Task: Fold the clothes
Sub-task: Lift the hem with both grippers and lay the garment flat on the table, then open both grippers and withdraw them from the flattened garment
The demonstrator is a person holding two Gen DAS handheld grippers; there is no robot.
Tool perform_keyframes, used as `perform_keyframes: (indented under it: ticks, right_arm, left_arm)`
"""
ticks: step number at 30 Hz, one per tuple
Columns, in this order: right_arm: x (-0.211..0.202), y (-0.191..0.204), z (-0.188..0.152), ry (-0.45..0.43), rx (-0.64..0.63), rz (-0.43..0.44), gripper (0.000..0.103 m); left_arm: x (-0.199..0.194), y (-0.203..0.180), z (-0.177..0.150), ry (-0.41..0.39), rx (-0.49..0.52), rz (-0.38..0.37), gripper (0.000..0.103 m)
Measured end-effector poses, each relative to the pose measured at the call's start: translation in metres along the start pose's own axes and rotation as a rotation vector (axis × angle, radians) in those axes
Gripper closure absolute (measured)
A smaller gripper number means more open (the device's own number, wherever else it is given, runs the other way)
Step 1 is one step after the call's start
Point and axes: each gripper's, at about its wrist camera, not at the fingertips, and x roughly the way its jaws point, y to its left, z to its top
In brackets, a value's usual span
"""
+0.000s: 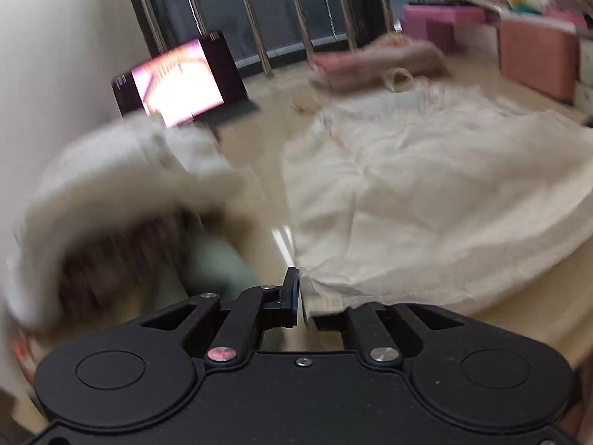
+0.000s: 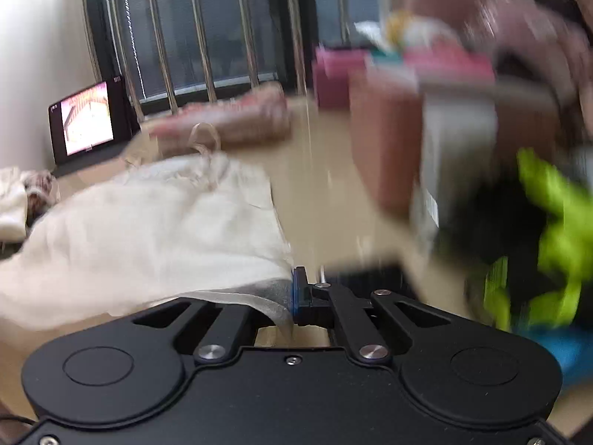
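left wrist view first: we see the cream garment (image 1: pixel 426 193) spread wide over the beige tabletop (image 1: pixel 259 170), wrinkled, its near edge drawn to a point right at our left tongs (image 1: pixel 299 289). those tongs are clenched on that corner of cloth, the dark pad pressed against the fabric with no gap showing. in the right wrist view the same cream garment (image 2: pixel 148 230) lies to the left of centre, and a thin fold of its hem runs down into our right tongs (image 2: pixel 292 293), which are likewise clamped tight on it, the blue-edged pad flat against the cloth.

beyond the garment, at the far side of the tabletop, we make out a folded pinkish-brown cloth (image 1: pixel 378 63), with a pale loop of cord or handle (image 1: pixel 398 78) just in front of it. to the left a second, whitish bundle of fabric (image 1: pixel 111 193) sits blurred, and behind it a tablet (image 1: pixel 178 81) stands propped with a bright picture on its screen. to the right are pink and salmon boxes (image 1: pixel 533 55). in the right wrist view a black and lime-green object (image 2: pixel 556 230) shows at the right edge, too blurred for us to identify. dark window bars (image 1: pixel 259 18) run along the back.
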Motion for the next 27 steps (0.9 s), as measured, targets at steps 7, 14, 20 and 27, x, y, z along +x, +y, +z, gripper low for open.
perform_keyframes:
  ticks: [7, 14, 20, 27]
  right_arm:
    - [-0.017, 0.016, -0.045, -0.010, -0.099, -0.028, 0.099]
    - [-0.036, 0.021, -0.052, 0.033, -0.230, -0.014, 0.032]
    - [-0.082, 0.021, -0.062, 0.038, -0.252, 0.101, 0.017]
    - [-0.095, 0.024, -0.049, -0.081, -0.129, 0.205, 0.032]
  left_arm:
    - [-0.012, -0.008, -0.005, -0.034, 0.111, 0.028, 0.097]
    - [-0.046, -0.012, -0.033, -0.123, 0.259, 0.066, 0.009]
    - [-0.078, 0.002, -0.054, -0.182, 0.396, -0.005, 0.003]
    - [-0.095, 0.029, -0.026, -0.270, 0.072, -0.276, 0.003]
